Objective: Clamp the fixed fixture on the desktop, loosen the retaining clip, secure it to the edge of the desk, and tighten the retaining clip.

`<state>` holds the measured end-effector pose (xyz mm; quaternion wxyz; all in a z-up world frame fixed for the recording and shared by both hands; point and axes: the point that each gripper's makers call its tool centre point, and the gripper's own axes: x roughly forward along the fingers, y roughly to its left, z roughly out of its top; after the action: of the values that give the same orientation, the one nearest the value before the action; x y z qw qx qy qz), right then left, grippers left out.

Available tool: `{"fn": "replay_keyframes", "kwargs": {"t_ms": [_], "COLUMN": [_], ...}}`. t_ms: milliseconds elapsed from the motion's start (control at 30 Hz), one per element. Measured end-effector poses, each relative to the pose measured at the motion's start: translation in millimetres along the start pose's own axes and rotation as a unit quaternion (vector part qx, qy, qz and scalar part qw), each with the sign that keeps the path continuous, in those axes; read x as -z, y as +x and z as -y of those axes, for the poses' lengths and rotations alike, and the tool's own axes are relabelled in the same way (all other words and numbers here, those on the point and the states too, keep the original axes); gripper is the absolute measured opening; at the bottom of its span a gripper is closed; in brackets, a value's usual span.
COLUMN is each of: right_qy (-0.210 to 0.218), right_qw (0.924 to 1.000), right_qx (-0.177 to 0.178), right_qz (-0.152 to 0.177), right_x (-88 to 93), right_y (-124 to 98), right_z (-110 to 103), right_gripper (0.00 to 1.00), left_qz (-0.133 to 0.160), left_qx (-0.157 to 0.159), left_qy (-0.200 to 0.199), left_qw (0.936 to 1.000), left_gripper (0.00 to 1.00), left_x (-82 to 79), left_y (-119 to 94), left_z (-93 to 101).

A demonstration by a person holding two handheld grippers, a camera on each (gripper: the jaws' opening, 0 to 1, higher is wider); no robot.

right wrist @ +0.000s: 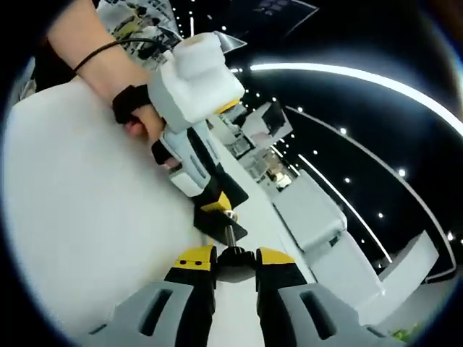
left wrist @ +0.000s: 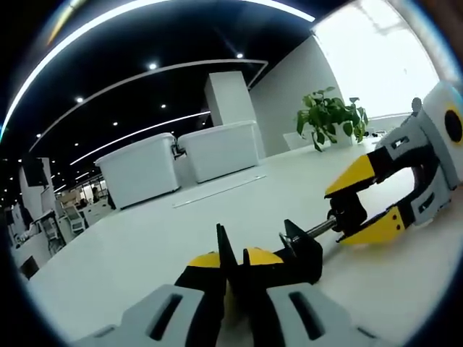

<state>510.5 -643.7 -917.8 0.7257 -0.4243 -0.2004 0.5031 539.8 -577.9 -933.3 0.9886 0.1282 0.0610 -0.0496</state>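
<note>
A black clamp fixture (left wrist: 302,254) rests low over the white desk (left wrist: 130,253). My left gripper (left wrist: 233,259) is shut on its body, a thin black edge standing up between the yellow tips. A metal screw (left wrist: 320,229) runs from the clamp to a black knob (left wrist: 348,210), where my right gripper (left wrist: 346,214) is closed around it. In the right gripper view, the right gripper (right wrist: 233,259) pinches that knob (right wrist: 233,263), the screw (right wrist: 228,234) leads up to the clamp (right wrist: 218,226), and the left gripper (right wrist: 216,205) comes down from the upper left, held by a hand (right wrist: 137,123).
Two white lidded bins (left wrist: 145,170) (left wrist: 221,148) stand at the back of the desk. A potted plant (left wrist: 329,116) is at the far right, near a bright window. A white pillar (left wrist: 228,97) rises behind the bins. Office desks and chairs sit at the far left.
</note>
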Motion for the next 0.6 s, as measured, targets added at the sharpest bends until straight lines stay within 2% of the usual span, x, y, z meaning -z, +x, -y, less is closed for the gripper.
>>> {"fn": "replay_keyframes", "kwargs": {"t_ms": [167,267,367,600], "right_qy": [-0.015,-0.04,-0.039,-0.017], "right_qw": [0.9998,0.999,0.9986,0.9983], "right_qx": [0.012,0.02,0.032,0.048], "right_qz": [-0.006,-0.007,-0.018,-0.029], "right_x": [3.5,0.5,1.3,-2.4], "right_y": [2.2,-0.3,2.4,-11.7], "right_z": [4.2,3.1,3.0,2.0], "right_gripper": [0.2,0.2,0.2,0.21], "left_qz": [0.0,0.002,0.003,0.003], "left_qx": [-0.001,0.001,-0.002,-0.001], "left_qy": [0.004,0.011,0.017,0.027], "left_qw": [1.0,0.9999,0.9998,0.9996], "left_gripper": [0.1,0.11,0.15,0.21], "left_x": [-1.6,-3.4,-4.7,-6.5], "left_y": [1.0,1.9,1.3,-2.2], "left_z": [-1.0,-1.7,-3.8,-4.4]}}
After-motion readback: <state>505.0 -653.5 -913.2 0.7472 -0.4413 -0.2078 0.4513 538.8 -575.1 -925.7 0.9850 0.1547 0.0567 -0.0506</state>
